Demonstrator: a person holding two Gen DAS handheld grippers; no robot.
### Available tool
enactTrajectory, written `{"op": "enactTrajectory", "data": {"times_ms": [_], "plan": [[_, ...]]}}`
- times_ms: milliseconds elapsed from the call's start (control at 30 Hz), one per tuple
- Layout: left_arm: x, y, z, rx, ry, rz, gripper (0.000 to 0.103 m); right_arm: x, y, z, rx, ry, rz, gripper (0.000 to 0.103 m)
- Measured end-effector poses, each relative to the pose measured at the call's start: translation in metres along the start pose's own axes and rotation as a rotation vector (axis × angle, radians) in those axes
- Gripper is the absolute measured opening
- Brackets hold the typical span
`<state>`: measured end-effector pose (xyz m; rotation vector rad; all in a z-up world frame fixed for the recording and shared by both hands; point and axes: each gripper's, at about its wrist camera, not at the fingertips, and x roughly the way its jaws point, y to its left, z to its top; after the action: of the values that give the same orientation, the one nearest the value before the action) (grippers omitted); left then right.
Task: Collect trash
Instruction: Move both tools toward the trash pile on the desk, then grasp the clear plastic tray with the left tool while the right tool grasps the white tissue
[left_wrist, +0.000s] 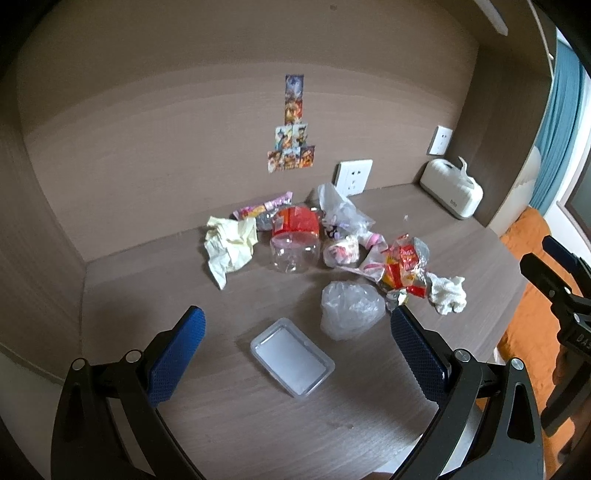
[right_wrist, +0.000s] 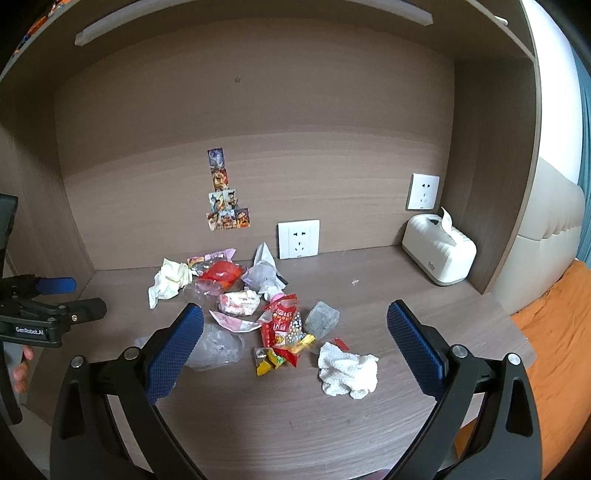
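Both grippers are hovering over the front edge of the table (right_wrist: 369, 435), jaws spread wide and holding nothing, with the trash lying ahead of them toward the back wall. The left gripper (left_wrist: 295, 326) is looking down on a clear plastic tray (left_wrist: 291, 356), which is sitting right between its fingers, closest to the front edge, its long axis running slantwise from back-left to front-right. Just beyond it, a crumpled clear bag (left_wrist: 351, 308) is resting near the inner side of the gripper's right-side finger. The right gripper (right_wrist: 295, 321) is facing a white crumpled tissue (right_wrist: 347, 369) lying a little right of centre between its fingers, near the front, with a red and yellow wrapper (right_wrist: 282, 332) just beside it on the left. The rest of the pile is sitting further back, near the wall. Judging by the layout, the tray is falling to the left hand and the tissue to the right, each needing a short push forward and down.
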<state>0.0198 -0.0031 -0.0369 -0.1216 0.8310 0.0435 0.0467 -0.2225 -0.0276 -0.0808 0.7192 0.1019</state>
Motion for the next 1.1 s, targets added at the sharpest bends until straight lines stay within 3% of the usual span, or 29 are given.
{"op": "enactTrajectory", "data": {"times_ms": [367,733,1100], "plan": [[0.048,-0.002,-0.024,0.013,0.088,0.030,0.098,0.029,0.006,-0.015,-0.035,0.039,-0.008,0.099],[0.100,-0.011,-0.049,0.051,0.169,0.071,0.098,0.099,-0.028,-0.055,-0.024,0.165,-0.110,0.099],[0.124,-0.006,-0.059,0.023,0.206,0.103,0.098,0.139,-0.048,-0.081,-0.009,0.236,-0.136,0.099]]}}
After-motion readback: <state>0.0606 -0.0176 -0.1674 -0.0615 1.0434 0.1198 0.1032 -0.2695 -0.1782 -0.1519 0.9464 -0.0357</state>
